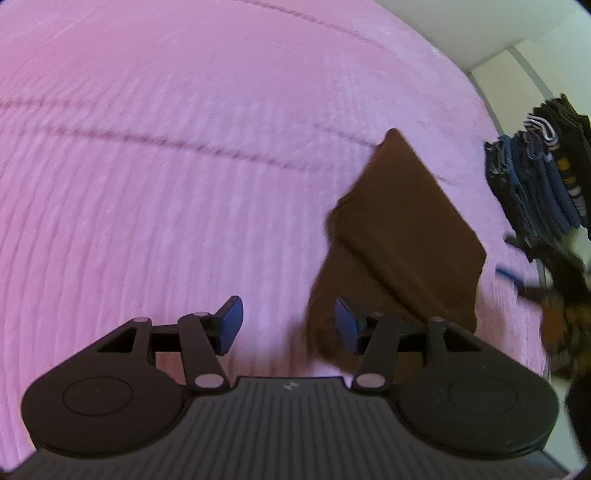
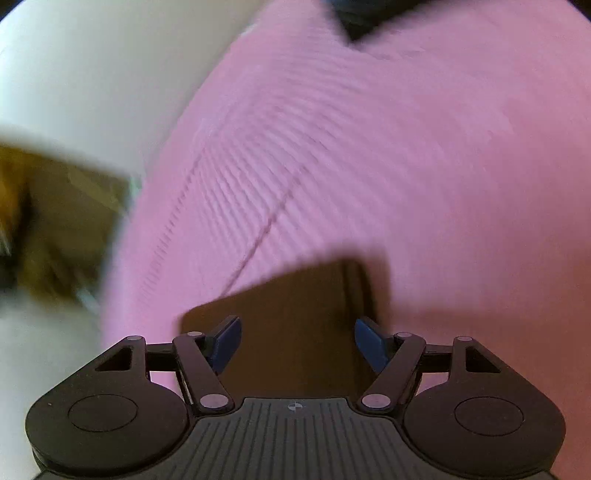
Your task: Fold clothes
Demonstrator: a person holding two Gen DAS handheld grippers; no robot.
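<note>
A brown folded garment [image 1: 402, 236] lies flat on the pink ribbed bedspread [image 1: 166, 184]. My left gripper [image 1: 289, 325] hovers just left of it with its blue pads apart. Its right pad [image 1: 347, 325] overlaps the garment's near left edge in the picture, and nothing is pinched. In the right wrist view the same brown garment [image 2: 295, 314] lies on the bedspread [image 2: 406, 166] right under my right gripper [image 2: 299, 343]. That gripper's jaws stand wide, and the cloth shows between its pads [image 2: 227, 343] without being pressed.
A stack of folded dark blue and black clothes [image 1: 543, 177] sits at the bed's right edge, and shows as a dark blur [image 2: 362, 18] at the top of the right wrist view. A blurred cardboard box [image 2: 62, 221] stands beside the bed. A pale wall [image 2: 92, 74] lies behind.
</note>
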